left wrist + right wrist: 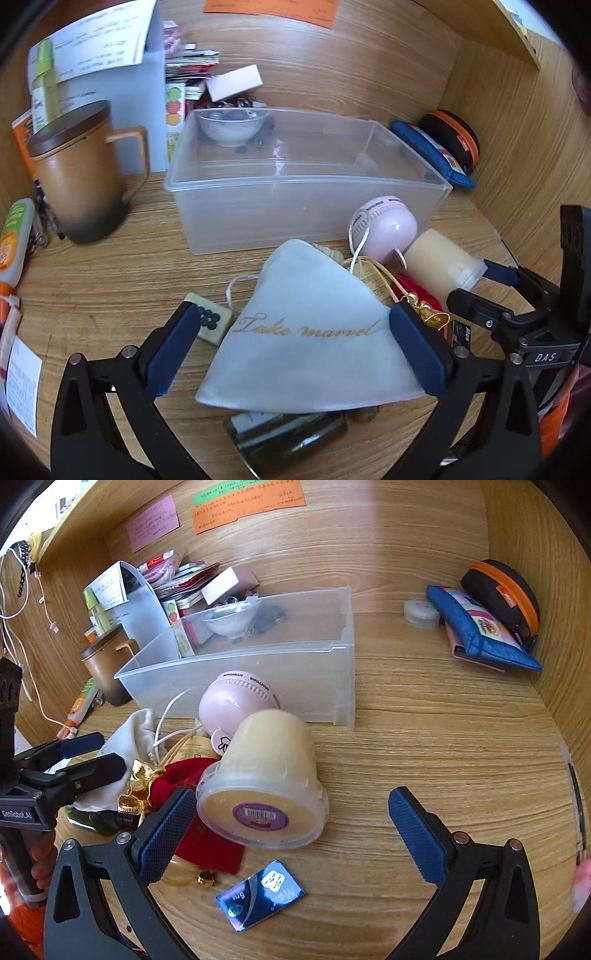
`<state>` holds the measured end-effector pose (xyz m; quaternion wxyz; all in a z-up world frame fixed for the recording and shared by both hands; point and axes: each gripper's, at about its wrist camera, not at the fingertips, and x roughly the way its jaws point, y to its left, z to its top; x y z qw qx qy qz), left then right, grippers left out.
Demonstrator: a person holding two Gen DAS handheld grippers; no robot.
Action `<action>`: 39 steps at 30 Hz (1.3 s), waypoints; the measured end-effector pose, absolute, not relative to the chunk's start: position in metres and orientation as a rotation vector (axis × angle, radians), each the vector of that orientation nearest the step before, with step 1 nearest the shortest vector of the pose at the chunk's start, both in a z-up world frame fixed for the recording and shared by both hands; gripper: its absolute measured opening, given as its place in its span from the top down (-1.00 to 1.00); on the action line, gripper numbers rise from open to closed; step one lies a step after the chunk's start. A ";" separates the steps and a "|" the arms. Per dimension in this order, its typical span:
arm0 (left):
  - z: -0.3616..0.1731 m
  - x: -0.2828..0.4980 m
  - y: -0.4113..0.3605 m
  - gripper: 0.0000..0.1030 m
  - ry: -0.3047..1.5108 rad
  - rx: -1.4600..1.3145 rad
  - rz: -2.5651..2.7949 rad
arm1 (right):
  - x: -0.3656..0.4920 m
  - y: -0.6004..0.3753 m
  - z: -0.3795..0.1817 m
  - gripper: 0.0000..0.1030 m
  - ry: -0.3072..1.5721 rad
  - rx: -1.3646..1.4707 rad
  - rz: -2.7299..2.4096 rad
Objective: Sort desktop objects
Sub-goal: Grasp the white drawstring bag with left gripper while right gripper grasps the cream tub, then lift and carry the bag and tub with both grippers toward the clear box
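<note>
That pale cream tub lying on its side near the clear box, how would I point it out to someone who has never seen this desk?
Find the big clear plastic box on the wooden desk. Just in front of it lies a round pink gadget, and against that rests the cream plastic tub, tipped over. It alone shows a round purple barcode sticker on its flat end.

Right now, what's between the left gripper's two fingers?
In the left wrist view, the white pouch with gold lettering lies between the left gripper's open fingers, over a dark green object.
</note>
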<state>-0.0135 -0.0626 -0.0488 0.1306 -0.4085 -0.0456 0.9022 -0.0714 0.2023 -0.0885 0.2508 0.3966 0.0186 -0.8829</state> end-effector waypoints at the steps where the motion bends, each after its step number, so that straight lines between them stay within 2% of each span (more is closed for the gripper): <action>1: -0.050 -0.016 -0.061 -1.00 -0.127 -1.189 2.618 | -0.074 0.201 -0.090 -1.00 0.048 1.085 -2.401; 6: -0.053 -0.024 -0.057 -1.00 -0.116 -1.210 2.595 | -0.082 0.196 -0.097 -0.98 0.057 1.127 -2.402; 12: -0.058 -0.036 -0.056 -1.00 -0.130 -1.266 2.536 | -0.086 0.193 -0.100 -0.80 0.072 1.157 -2.404; 14: -0.060 -0.039 -0.056 -1.00 -0.119 -1.269 2.533 | -0.089 0.193 -0.103 -0.62 0.048 1.181 -2.381; 16: -0.060 -0.040 -0.056 -1.00 -0.110 -1.270 2.530 | -0.090 0.194 -0.104 -0.54 0.023 1.182 -2.374; 18: -0.060 -0.042 -0.054 -1.00 -0.098 -1.266 2.523 | -0.089 0.194 -0.104 -0.31 0.005 1.175 -2.365; 19: -0.061 -0.043 -0.055 -0.96 -0.107 -1.269 2.510 | -0.089 0.193 -0.103 -0.31 0.001 1.176 -2.362; 21: -0.065 -0.047 -0.058 -0.69 -0.166 -1.290 2.445 | -0.087 0.191 -0.104 -0.31 0.009 1.168 -2.375; 22: -0.068 -0.050 -0.060 -0.65 -0.210 -1.296 2.408 | -0.087 0.191 -0.104 -0.31 0.013 1.164 -2.380; 36: -0.049 -0.044 -0.057 -0.52 -0.161 -1.230 2.493 | -0.080 0.204 -0.077 -0.31 -0.010 1.053 -2.471; 37: -0.046 -0.044 -0.057 -0.43 -0.159 -1.217 2.503 | -0.080 0.205 -0.077 -0.31 -0.014 1.054 -2.470; 39: -0.043 -0.045 -0.058 -0.41 -0.166 -1.212 2.507 | -0.080 0.208 -0.075 -0.31 -0.023 1.050 -2.475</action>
